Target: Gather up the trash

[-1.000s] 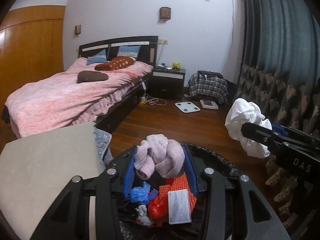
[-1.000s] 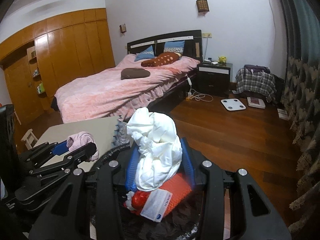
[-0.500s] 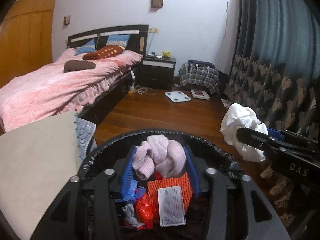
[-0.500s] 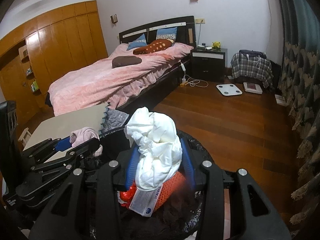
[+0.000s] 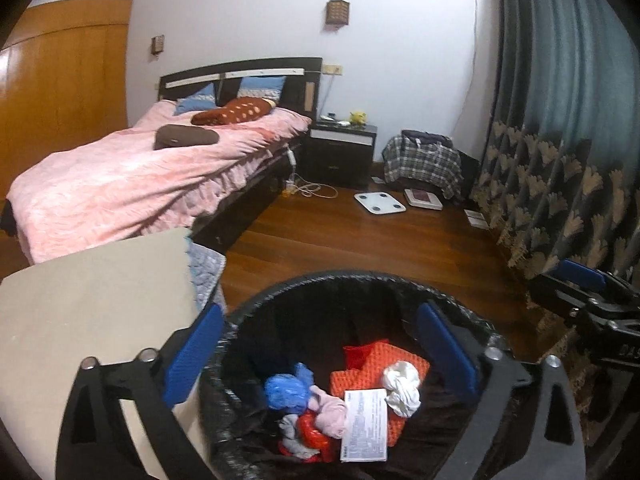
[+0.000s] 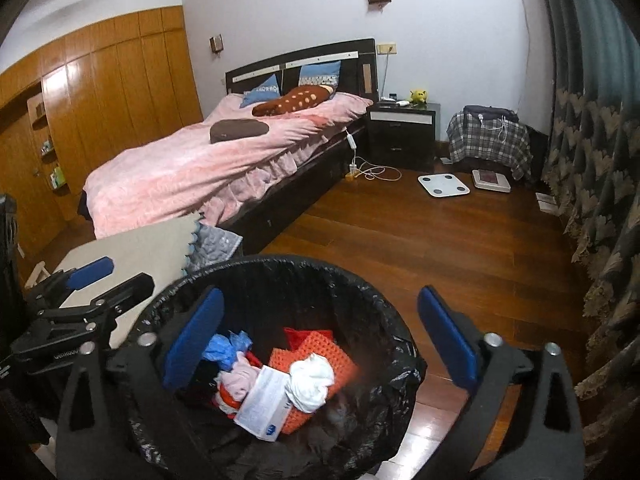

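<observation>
Both grippers, left (image 5: 320, 354) and right (image 6: 322, 336), hang wide and empty, jaws just opened, over the bin (image 6: 256, 276); pink wad (image 5: 332, 414) and white wad (image 6: 310, 380) lie inside. Bed (image 6: 224, 160) and curtain (image 6: 592, 140) flank it.

White letters "DAS" stand on the black body of the right tool (image 5: 612, 312), seen right of the left tool. A printed label (image 5: 365, 424) lies in the bin below the tools; its lines are too small to read. Lettering on the left tool (image 6: 84, 304) body is too blurred
</observation>
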The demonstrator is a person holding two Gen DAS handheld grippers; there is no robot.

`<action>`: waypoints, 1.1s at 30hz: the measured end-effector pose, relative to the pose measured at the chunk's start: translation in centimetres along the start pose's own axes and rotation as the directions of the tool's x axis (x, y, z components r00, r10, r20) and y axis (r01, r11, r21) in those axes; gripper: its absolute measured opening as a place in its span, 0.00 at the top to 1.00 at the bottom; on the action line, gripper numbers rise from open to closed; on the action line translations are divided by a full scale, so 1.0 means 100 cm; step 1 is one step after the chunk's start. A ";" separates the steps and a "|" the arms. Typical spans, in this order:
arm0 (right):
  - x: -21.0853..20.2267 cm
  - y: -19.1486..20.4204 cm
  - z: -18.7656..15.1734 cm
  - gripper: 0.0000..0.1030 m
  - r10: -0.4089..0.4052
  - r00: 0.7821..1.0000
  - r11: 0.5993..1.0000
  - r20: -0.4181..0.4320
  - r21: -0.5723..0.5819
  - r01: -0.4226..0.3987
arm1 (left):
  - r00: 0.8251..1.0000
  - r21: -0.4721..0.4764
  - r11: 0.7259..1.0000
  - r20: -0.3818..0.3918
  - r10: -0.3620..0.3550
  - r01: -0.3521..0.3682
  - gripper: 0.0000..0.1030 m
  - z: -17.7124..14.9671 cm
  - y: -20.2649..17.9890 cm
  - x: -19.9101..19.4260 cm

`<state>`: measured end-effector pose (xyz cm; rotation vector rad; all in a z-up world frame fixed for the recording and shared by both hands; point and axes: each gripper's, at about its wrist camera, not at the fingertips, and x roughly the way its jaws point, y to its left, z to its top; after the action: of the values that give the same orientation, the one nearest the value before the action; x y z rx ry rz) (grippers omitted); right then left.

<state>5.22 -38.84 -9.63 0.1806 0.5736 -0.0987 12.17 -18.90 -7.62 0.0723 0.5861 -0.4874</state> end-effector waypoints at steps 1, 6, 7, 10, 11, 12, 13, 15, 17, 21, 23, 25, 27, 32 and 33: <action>-0.002 -0.001 0.001 0.05 0.007 1.000 1.000 0.003 0.003 -0.007 | 1.000 -0.001 1.000 0.003 0.005 -0.005 0.06 0.002 0.003 -0.003; -0.015 0.012 0.010 0.05 0.032 0.999 0.999 0.019 -0.011 -0.031 | 0.999 -0.012 0.999 0.016 0.038 -0.037 0.06 0.007 0.016 -0.025; -0.018 0.016 0.011 0.05 0.034 0.999 0.999 0.020 -0.015 -0.034 | 0.999 -0.014 0.999 0.019 0.045 -0.045 0.06 0.006 0.018 -0.031; -0.025 0.025 0.014 0.05 0.049 0.999 0.998 0.021 -0.029 -0.048 | 0.997 -0.014 0.998 0.027 0.065 -0.065 0.06 0.007 0.020 -0.044; -0.029 0.029 0.015 0.05 0.056 0.998 0.998 0.024 -0.031 -0.055 | 0.997 -0.013 0.997 0.031 0.074 -0.074 0.06 0.007 0.021 -0.050; -0.031 0.030 0.016 0.05 0.061 0.998 0.998 0.024 -0.031 -0.060 | 0.996 -0.014 0.997 0.034 0.081 -0.080 0.06 0.007 0.021 -0.053; -0.034 0.032 0.016 0.05 0.066 0.998 0.997 0.023 -0.032 -0.065 | 0.996 -0.017 0.996 0.037 0.086 -0.086 0.06 0.007 0.022 -0.059; -0.040 0.038 0.016 0.05 0.076 0.997 0.996 0.025 -0.037 -0.076 | 0.995 -0.026 0.995 0.043 0.095 -0.094 0.06 0.004 0.025 -0.070; -0.046 0.044 0.016 0.05 0.082 0.996 0.996 0.026 -0.046 -0.080 | 0.993 -0.031 0.994 0.050 0.102 -0.101 0.06 0.002 0.026 -0.078; -0.059 0.058 0.016 0.05 0.100 0.995 0.993 0.022 -0.060 -0.098 | 0.991 -0.030 0.993 0.056 0.118 -0.116 0.06 -0.002 0.029 -0.096; -0.063 0.063 0.015 0.05 0.105 0.994 0.992 0.021 -0.067 -0.104 | 0.991 -0.035 0.992 0.059 0.121 -0.119 0.06 -0.004 0.030 -0.104; -0.068 0.070 0.014 0.05 0.115 0.993 0.991 0.021 -0.074 -0.113 | 0.990 -0.040 0.991 0.062 0.126 -0.124 0.06 -0.008 0.032 -0.111; -0.072 0.076 0.013 0.05 0.122 0.992 0.989 0.018 -0.082 -0.120 | 0.990 -0.046 0.991 0.062 0.126 -0.124 0.06 -0.009 0.034 -0.118; -0.081 0.089 0.013 0.05 0.139 0.990 0.985 0.019 -0.101 -0.137 | 0.985 -0.053 0.988 0.083 0.152 -0.148 0.06 -0.011 0.035 -0.135; -0.083 0.092 0.014 0.05 0.143 0.989 0.984 0.021 -0.105 -0.140 | 0.984 -0.055 0.987 0.084 0.158 -0.153 0.06 -0.011 0.036 -0.139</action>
<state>0.31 -29.75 -2.62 0.1183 0.5345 0.0667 3.26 -9.66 -1.18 0.0494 0.5008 -0.3227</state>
